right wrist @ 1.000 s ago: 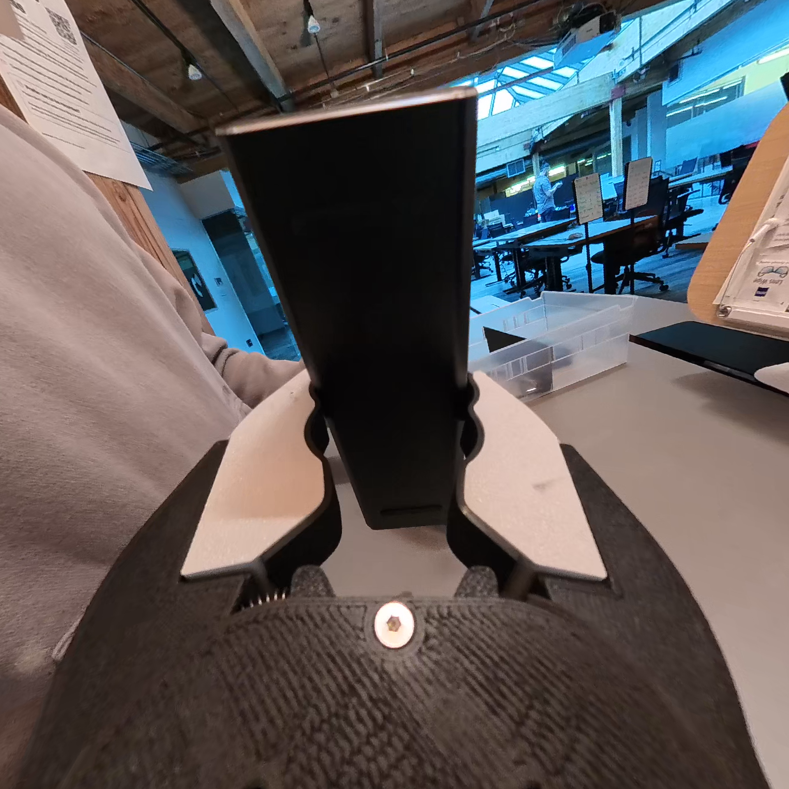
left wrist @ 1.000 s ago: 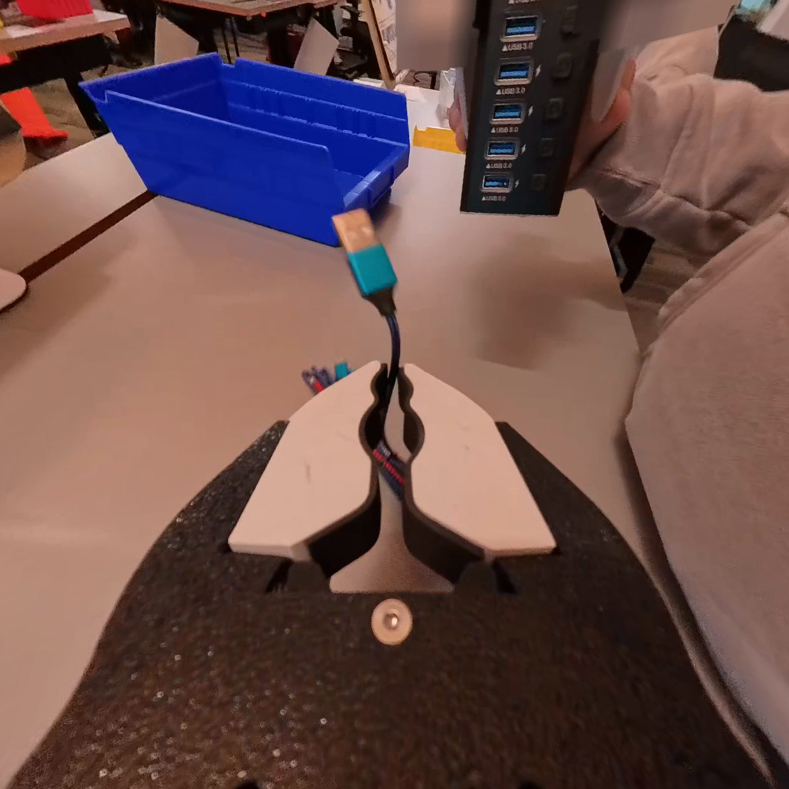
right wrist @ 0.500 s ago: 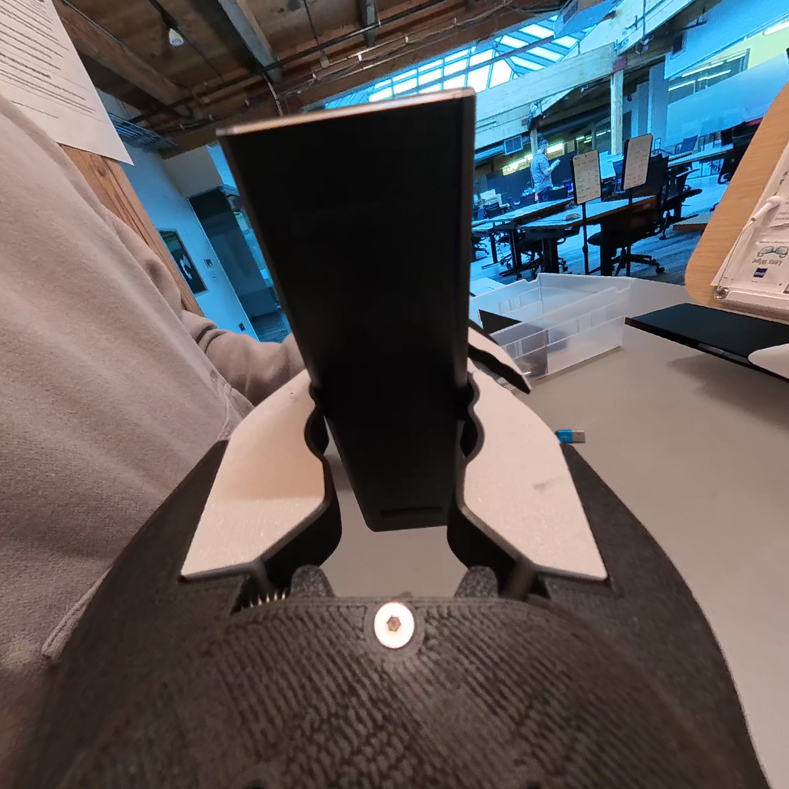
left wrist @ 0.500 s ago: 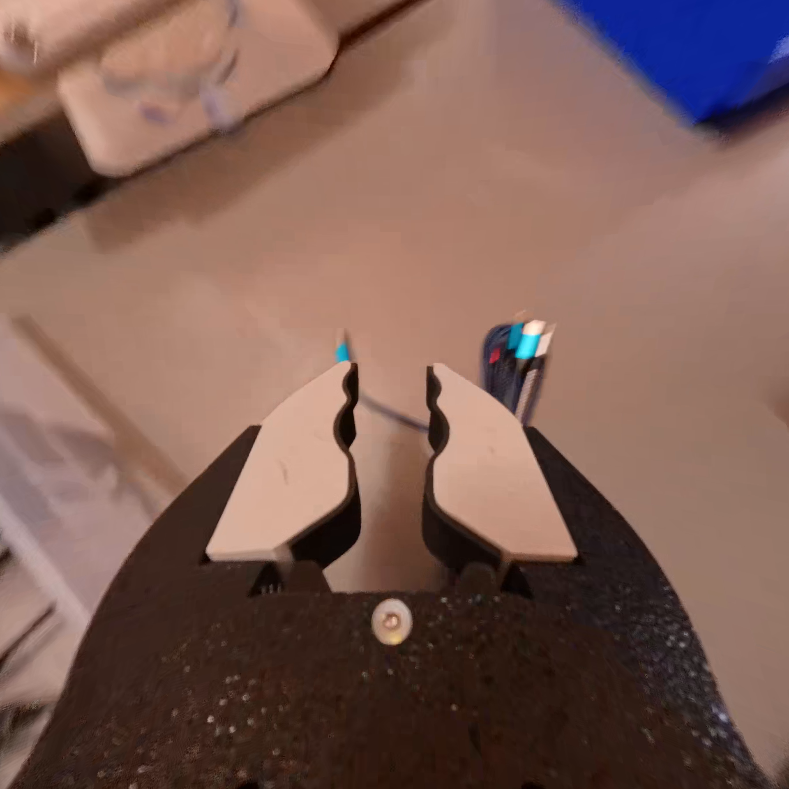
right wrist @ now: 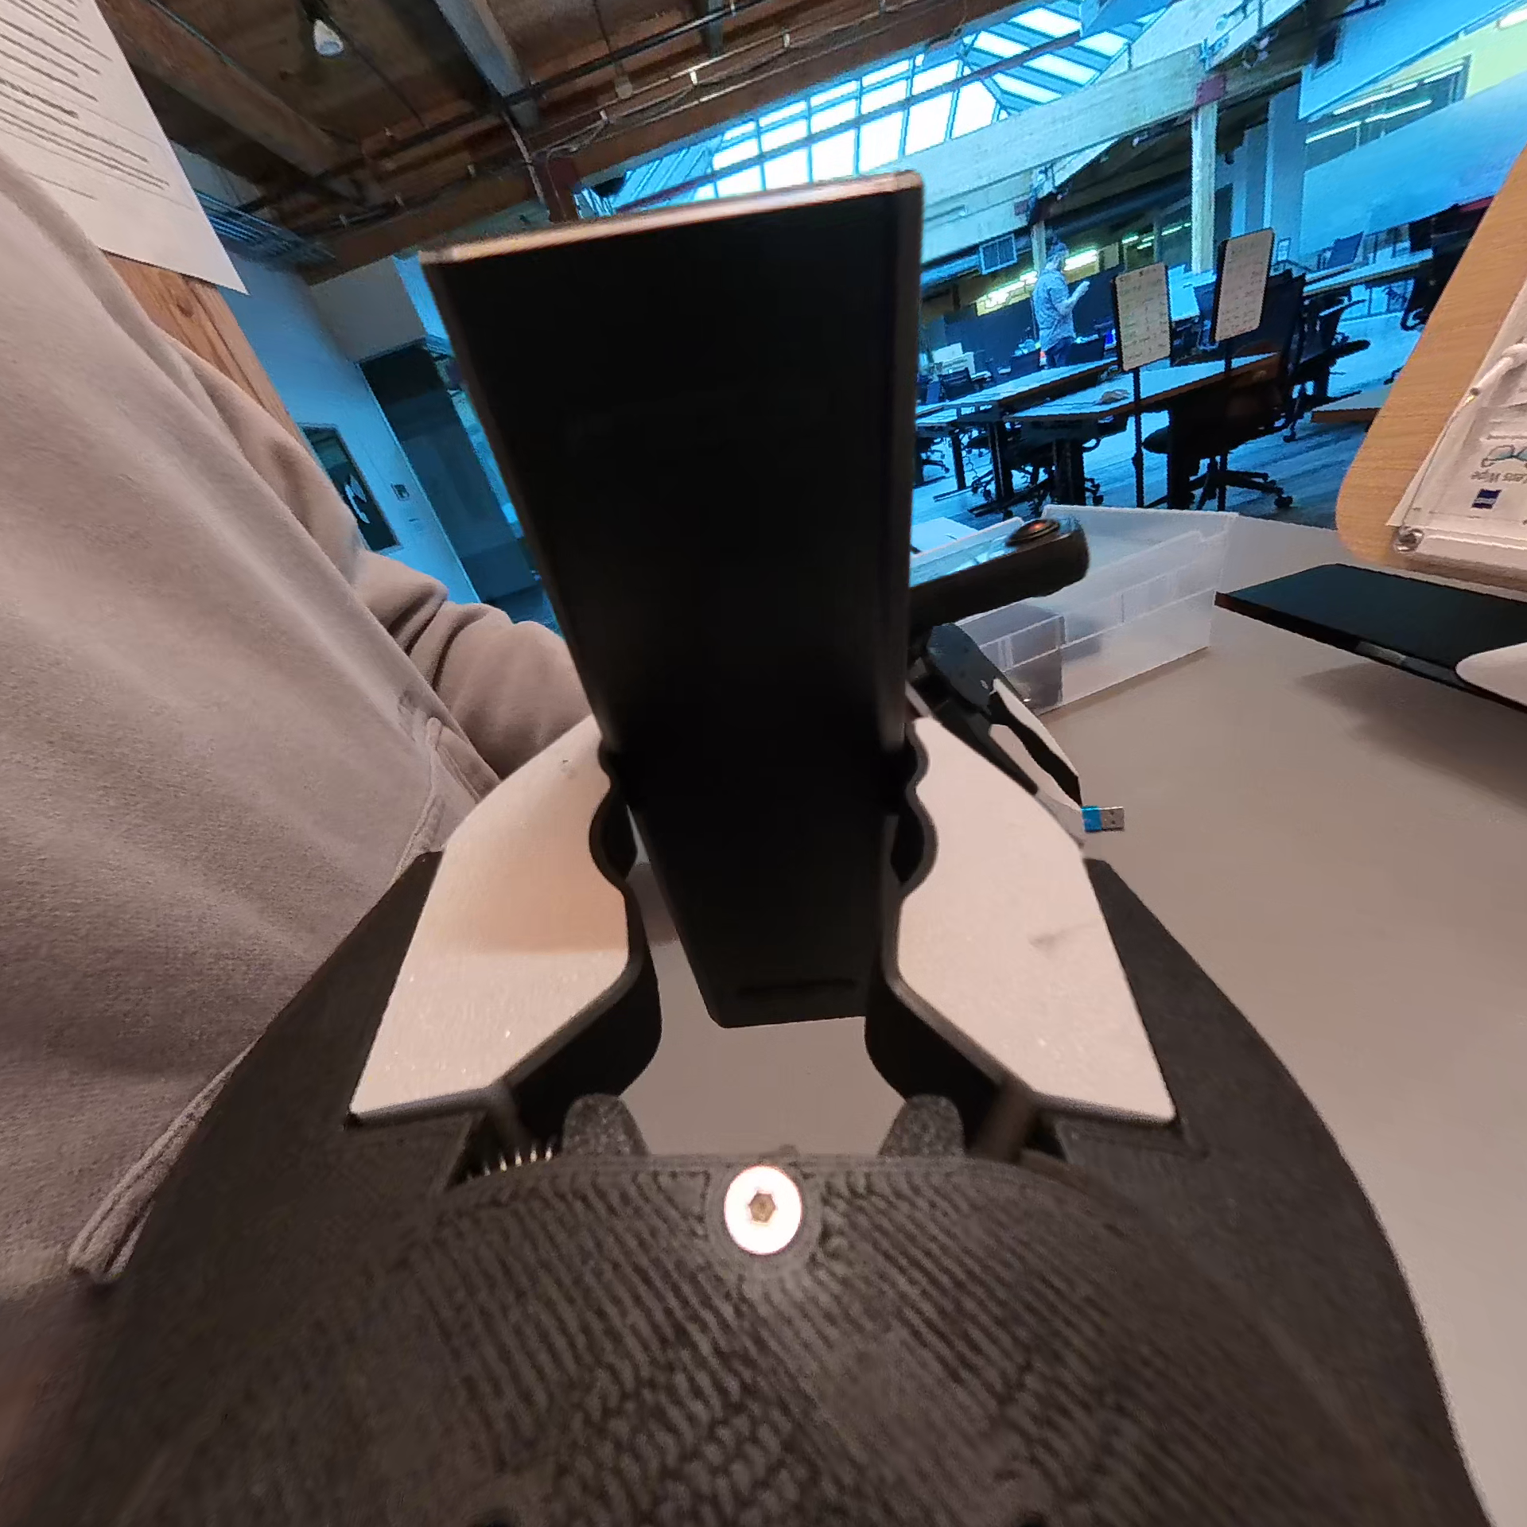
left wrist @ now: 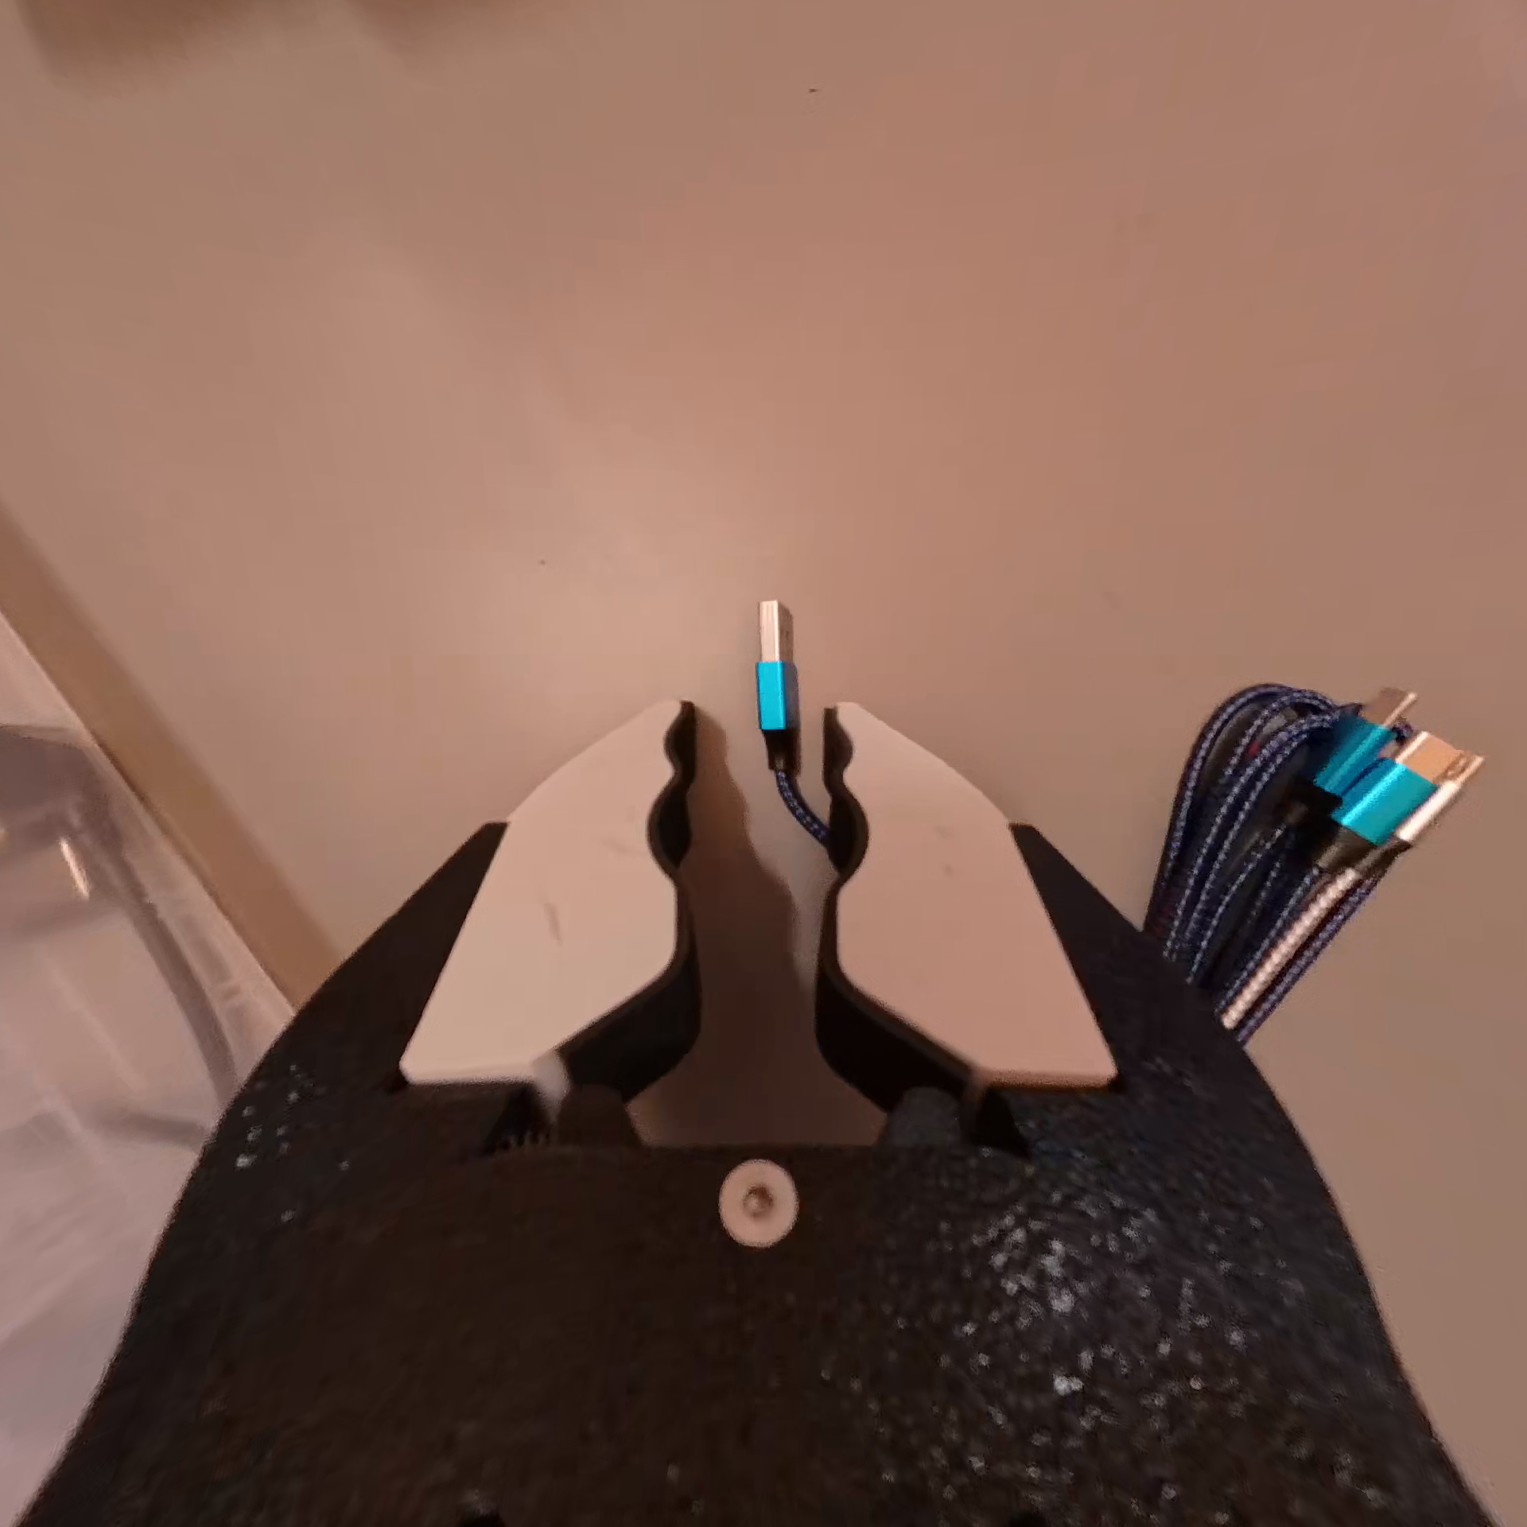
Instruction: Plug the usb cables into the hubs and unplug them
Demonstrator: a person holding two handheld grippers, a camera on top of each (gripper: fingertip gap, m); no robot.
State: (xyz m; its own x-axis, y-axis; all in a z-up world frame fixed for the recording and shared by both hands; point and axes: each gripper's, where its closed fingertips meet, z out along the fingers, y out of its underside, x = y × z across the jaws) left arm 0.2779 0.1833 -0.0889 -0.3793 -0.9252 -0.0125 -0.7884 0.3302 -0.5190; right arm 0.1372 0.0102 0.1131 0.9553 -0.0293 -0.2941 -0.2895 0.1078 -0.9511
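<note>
Now left gripper (left wrist: 758, 719) jaws apart, table (left wrist: 826, 330) bare ahead

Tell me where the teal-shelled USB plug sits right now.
In the left wrist view, the teal-shelled USB plug lies on the beige table just ahead of the open left gripper, left of the bundled blue braided cables.

This is a large open-plan office or workshop hall in a converted industrial building. Past the right tool, exposed timber ceiling beams (right wrist: 496, 49) and a run of skylights (right wrist: 868, 116) span overhead. Farther off stand rows of long desks (right wrist: 1074, 397) with office chairs (right wrist: 1239, 463), upright boards (right wrist: 1144, 318) and a person (right wrist: 1053, 302) standing. A clear plastic bin (right wrist: 1157, 578) sits on the grey surface (right wrist: 1322, 868) nearby.
</note>
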